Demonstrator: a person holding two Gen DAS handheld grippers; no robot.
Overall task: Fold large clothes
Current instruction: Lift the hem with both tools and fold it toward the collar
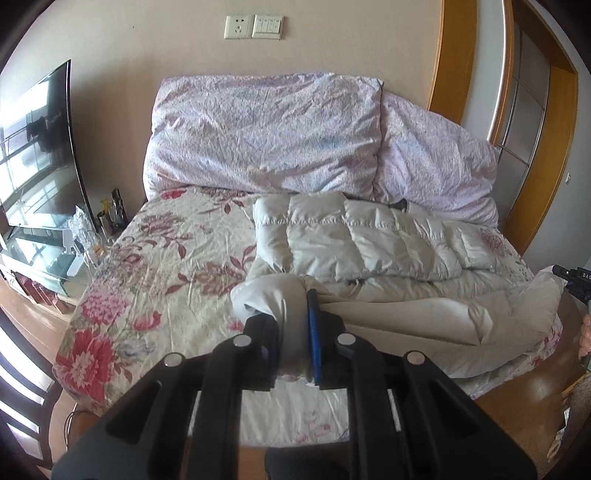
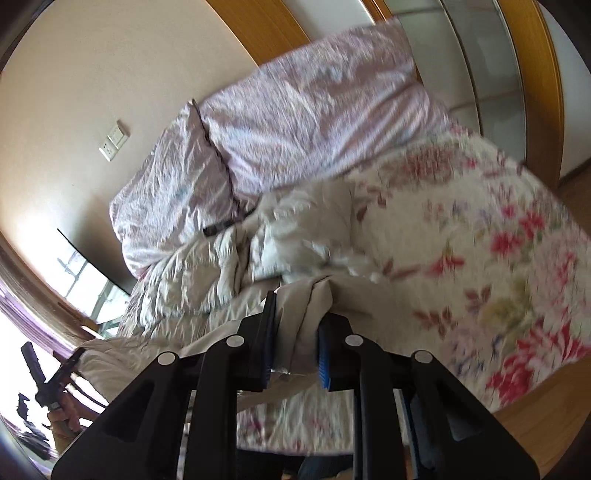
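Two grippers: both clamped on one cream puffer jacket (image 1: pixel 354 243), spread over bed.
left gripper (image 1: pixel 295 332): jaws narrow, pinching bunched jacket fabric; blue pad on right-side finger pressed against cloth.
right gripper (image 2: pixel 295 332): jaws narrow around fold of jacket edge, cloth draped between blue pads; view tilted and blurred.
jacket: quilted part folded over just ahead of left jaws, smooth lining side stretching right of them toward bed edge; in right view (image 2: pixel 221 266), bulk sits ahead and left of jaws.
floral bedsheet (image 1: pixel 155 258): under jacket, bare part left of left jaws; right of right jaws (image 2: pixel 480 258).
pillows (image 1: pixel 266 133): two lilac ones, far ahead of left jaws against wall, beyond jacket.
TV (image 1: pixel 37 155): far left of left jaws, on glass stand.
wall sockets (image 1: pixel 255 26): above pillows.
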